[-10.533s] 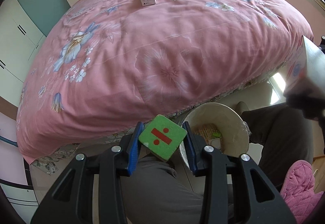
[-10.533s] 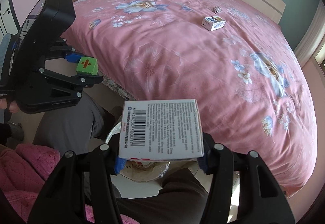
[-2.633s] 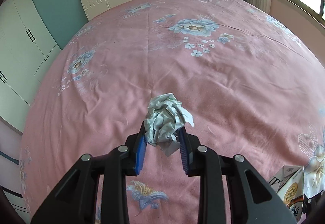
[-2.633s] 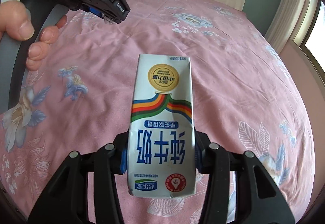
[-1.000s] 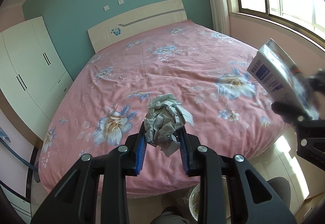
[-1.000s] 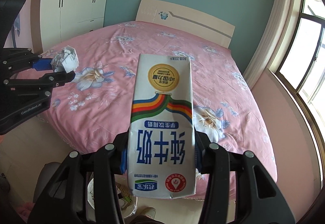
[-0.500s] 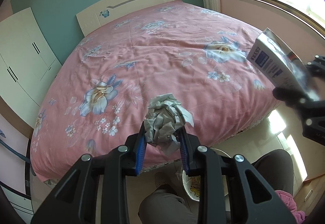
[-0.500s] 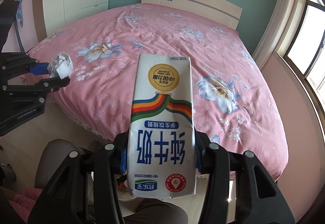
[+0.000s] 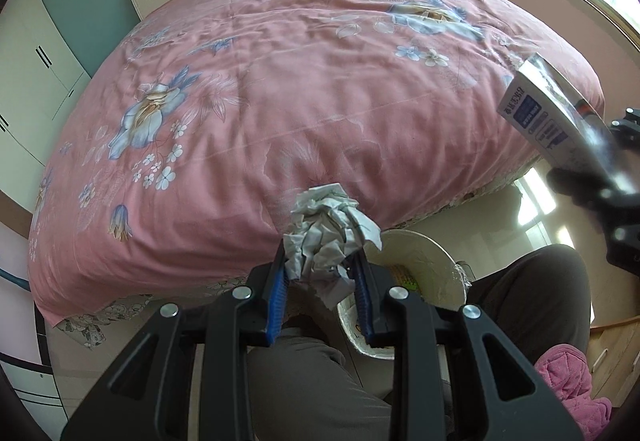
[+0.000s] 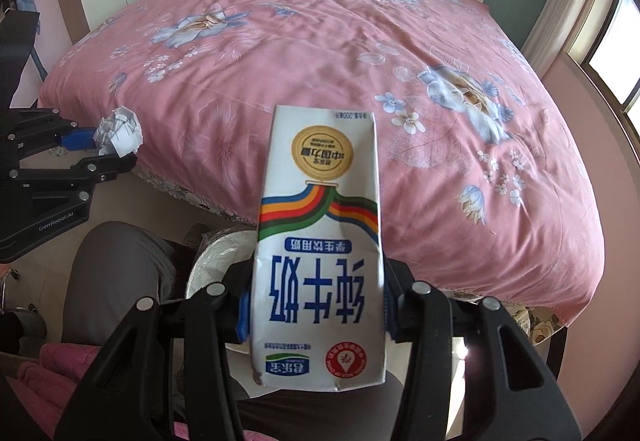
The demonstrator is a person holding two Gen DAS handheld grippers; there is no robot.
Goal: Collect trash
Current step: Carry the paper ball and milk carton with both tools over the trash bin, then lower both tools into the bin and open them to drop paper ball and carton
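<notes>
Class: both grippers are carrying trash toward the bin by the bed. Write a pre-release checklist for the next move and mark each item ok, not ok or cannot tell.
1. Left gripper clamps the crumpled grey-white paper ball: ok.
2. Right gripper clamps the white milk carton with rainbow stripe: ok.
3. Round white plastic-lined bin is open-topped, between the person's knees: ok.
4. Paper ball directly above the bin opening: not ok; it sits beside the rim's near edge.
5. Carton directly above the bin: cannot tell; the carton hides most of the bin.
6. Room left inside the bin: cannot tell; some wrappers show, depth hidden.
</notes>
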